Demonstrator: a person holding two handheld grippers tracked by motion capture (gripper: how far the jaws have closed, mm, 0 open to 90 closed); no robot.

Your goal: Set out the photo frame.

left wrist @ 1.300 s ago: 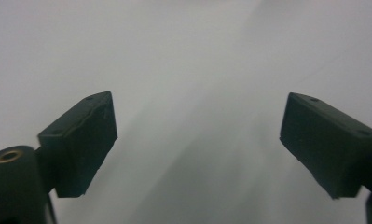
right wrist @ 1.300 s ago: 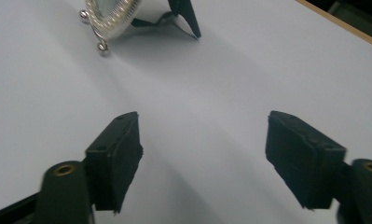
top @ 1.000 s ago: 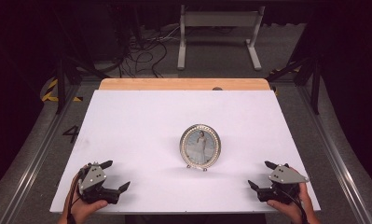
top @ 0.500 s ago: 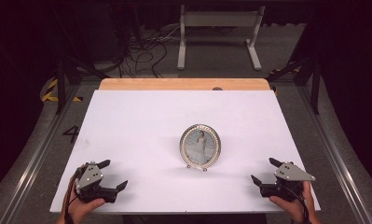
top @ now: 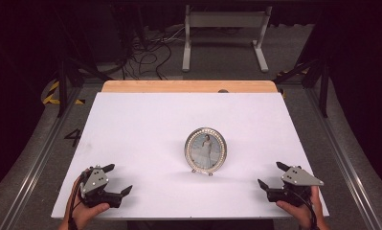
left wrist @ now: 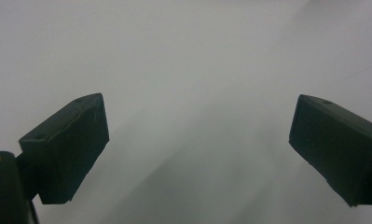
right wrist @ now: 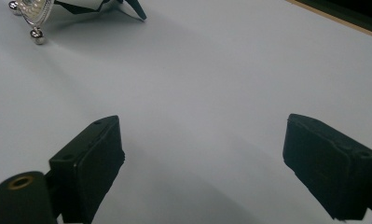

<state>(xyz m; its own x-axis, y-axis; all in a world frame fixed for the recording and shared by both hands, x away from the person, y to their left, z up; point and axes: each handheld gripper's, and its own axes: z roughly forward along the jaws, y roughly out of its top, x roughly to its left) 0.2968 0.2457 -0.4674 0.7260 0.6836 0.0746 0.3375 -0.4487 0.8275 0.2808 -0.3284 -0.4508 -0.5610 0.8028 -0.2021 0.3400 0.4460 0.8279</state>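
picture frame (top: 206,150) upright mid-table | left gripper (top: 117,178), right gripper (top: 271,175) agape, near edge

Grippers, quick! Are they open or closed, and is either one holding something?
Left gripper: open, holding nothing.
Right gripper: open, holding nothing, apart from the picture frame.

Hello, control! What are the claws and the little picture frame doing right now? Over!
Left claw open, empty, near table edge. Right claw open, empty. Picture frame upright mid-table, untouched. Nothing in between.

Shiny beaded metal picture frame (top: 206,150) on a smooth matt white table (top: 140,129).
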